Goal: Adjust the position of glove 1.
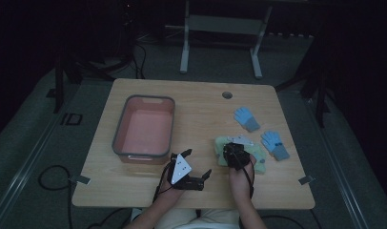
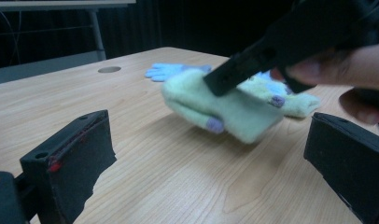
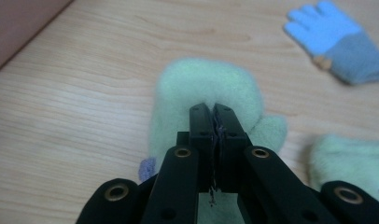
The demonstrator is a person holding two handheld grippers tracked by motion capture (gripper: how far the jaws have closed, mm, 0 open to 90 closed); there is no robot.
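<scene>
Closest to the person, the left gripper (image 1: 190,164) is sitting low over the table (image 1: 201,102) with its jaws spread wide and nothing between them. Just past it, the right gripper (image 3: 215,122) is pressing down on a pale green mitten (image 3: 204,86), jaws pressed together; can't tell if any fabric is getting pinched. Farther out, two blue gloves (image 1: 246,118) are lying flat, and the pink tub (image 1: 145,128) is sitting off to the left.
</scene>
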